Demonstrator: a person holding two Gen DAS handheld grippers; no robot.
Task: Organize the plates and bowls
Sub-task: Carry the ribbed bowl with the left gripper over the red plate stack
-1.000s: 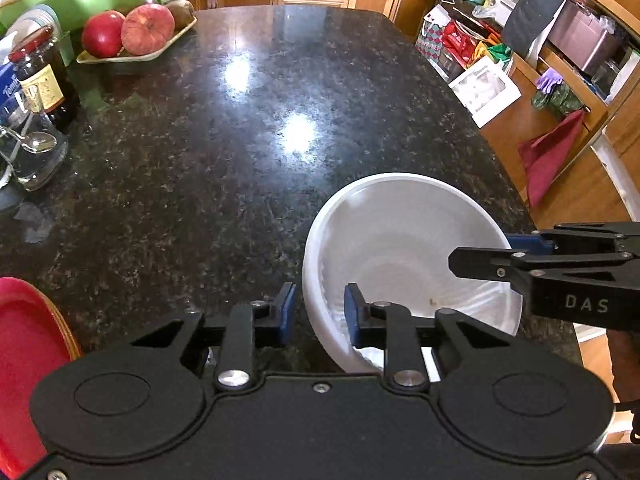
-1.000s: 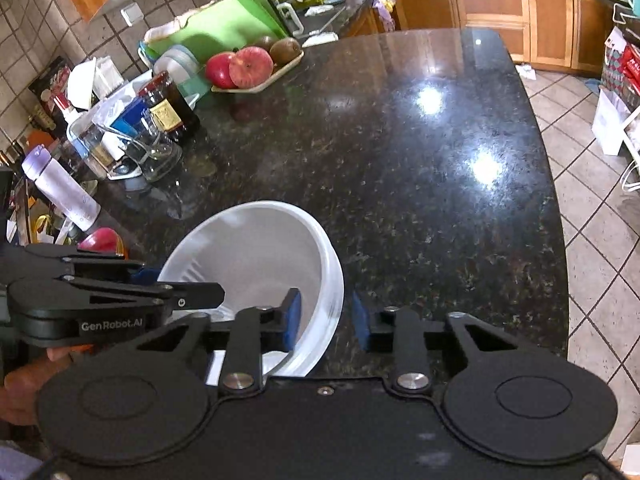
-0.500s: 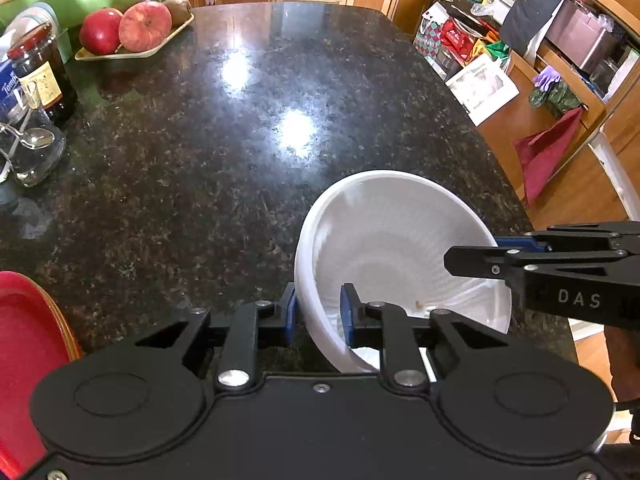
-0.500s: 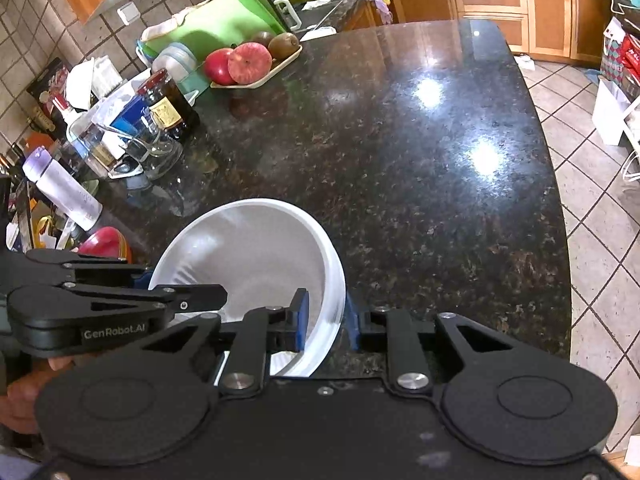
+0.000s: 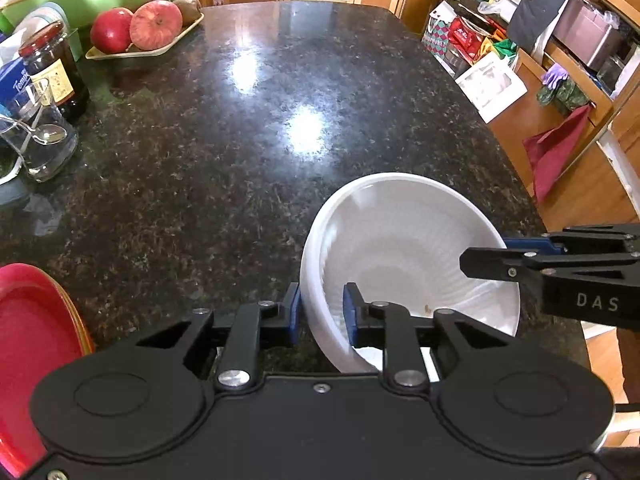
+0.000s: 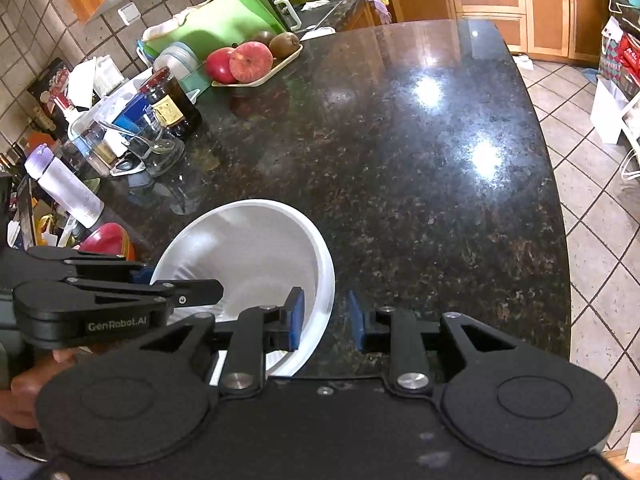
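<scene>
1. Left claw [image 5: 322,314], in its own view: we see its jaws opening. The near-left rim of the white bowl [image 5: 400,240] stands between them, with one blue pad outside the wall and the other inside.
2. We see the bowl tilted, at the near right of the dark granite counter [image 5: 200,160].
3. Right claw [image 5: 500,252] comes in from the right edge. One finger reaches over the bowl's hollow, and the blue-padded one lies outside the far right rim.
4. We see a red plate [image 5: 32,340] at the lower left edge, well apart from the bowl. At the far left are a tray of apples [image 5: 140,30] and a dark jar [image 5: 52,72].
5. Right wrist view: we see the right claw [image 6: 326,316] with its jaws opening and the bowl's [image 6: 248,248] right rim between them. The left pad is inside the bowl, and the right pad stands clear of the rim, with counter [image 6: 400,160] showing in the gap.
6. Left claw [image 6: 180,284] enters from the left, held by a hand [image 6: 24,396]. One finger is over the bowl's hollow, and the other is outside its left rim.
7. We see the red plate [image 6: 106,236] just behind that claw, and a clear bottle [image 6: 64,188] beyond it.
</scene>
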